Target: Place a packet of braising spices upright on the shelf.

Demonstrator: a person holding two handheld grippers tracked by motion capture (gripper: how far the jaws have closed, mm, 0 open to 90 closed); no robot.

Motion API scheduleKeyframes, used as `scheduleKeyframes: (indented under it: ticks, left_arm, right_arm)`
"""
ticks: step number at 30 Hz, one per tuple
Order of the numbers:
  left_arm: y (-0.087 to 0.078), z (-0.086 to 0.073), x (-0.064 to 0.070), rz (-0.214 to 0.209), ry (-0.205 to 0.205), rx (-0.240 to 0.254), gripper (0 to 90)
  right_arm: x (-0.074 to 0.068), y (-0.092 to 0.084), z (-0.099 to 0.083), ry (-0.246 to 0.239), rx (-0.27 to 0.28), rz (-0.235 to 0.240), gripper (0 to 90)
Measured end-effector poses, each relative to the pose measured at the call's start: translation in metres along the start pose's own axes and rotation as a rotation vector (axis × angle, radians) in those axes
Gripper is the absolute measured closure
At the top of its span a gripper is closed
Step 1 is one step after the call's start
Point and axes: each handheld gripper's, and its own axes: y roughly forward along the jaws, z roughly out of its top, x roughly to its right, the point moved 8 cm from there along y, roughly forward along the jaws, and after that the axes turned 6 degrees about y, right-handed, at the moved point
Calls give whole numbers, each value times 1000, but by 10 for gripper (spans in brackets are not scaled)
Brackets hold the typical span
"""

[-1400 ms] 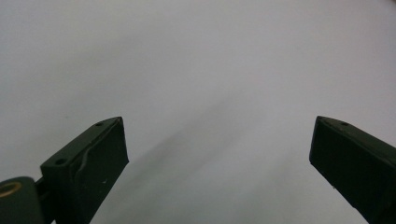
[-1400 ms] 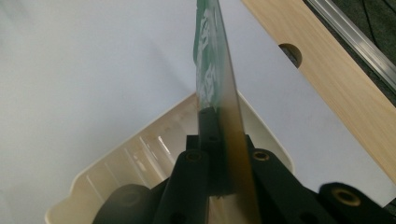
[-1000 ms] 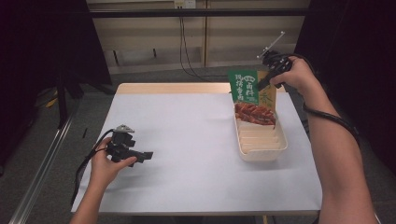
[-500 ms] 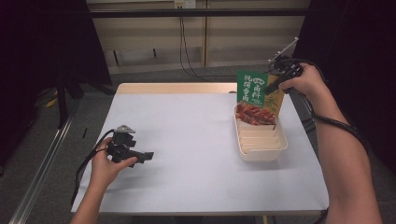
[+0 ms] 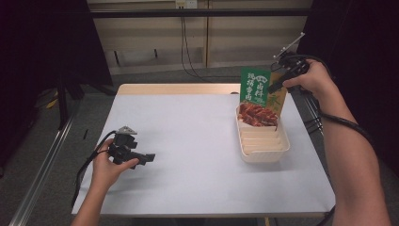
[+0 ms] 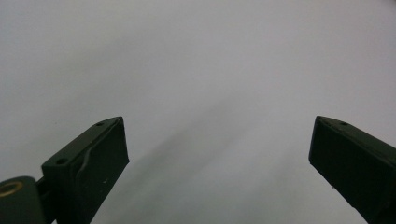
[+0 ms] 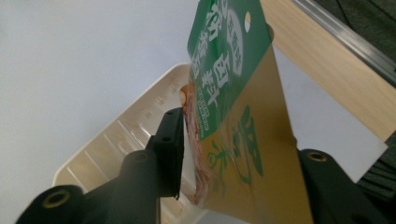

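- A green and gold packet [image 5: 261,96] is stood on end in a white tray [image 5: 263,151] at the table's [image 5: 188,141] right side.
- The packet's top corner sits between the right gripper [image 5: 277,81], whose jaws have just been opening.
- The left gripper [image 5: 143,157] rests wide and empty on the table.

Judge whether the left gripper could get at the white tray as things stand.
Probably yes: bare table lies between the left gripper and the white tray, though the right gripper works above its far end.
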Motion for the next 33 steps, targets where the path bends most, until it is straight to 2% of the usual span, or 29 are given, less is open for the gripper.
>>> scheduleKeyframes:
  ticks: [1, 3, 8, 12, 16, 19, 21, 23, 25, 28, 33]
  left_arm:
    - [0, 0, 0, -5, 9, -9, 45]
    - [1, 0, 1, -7, -3, 2, 45]
    - [2, 2, 1, -12, -3, 2, 45]
    - [1, 2, 2, -20, -2, 3, 45]
    - [-1, 3, 2, -20, -1, 6, 45]
    - [-3, 4, 2, -19, 7, 9, 45]
    - [-3, 4, 3, -19, 4, 10, 44]
    - [-3, 4, 3, -15, 10, 12, 45]
    - [-4, 4, 3, -19, 4, 14, 44]
    - [-6, 4, 4, -29, 5, 10, 44]
    - [-5, 5, 3, -16, 12, 18, 43]
  right_arm:
    - [0, -2, 1, -6, 3, -6, 537]
    - [-2, -9, 5, -18, 9, -21, 465]
    - [-12, -26, 12, -14, 10, -34, 351]
    - [-20, -39, 17, -12, 7, -42, 324]
    - [-31, -46, 22, -39, -11, -42, 296]
    - [-41, -51, 28, -42, -1, -36, 300]
    - [-43, -54, 32, -39, -3, -53, 297]
    - [-47, -57, 34, -56, -7, -45, 296]
    - [-53, -56, 36, -48, 0, -30, 294]
    - [-57, -52, 36, -58, -16, -31, 290]
    - [-65, -42, 35, -80, -31, -7, 281]
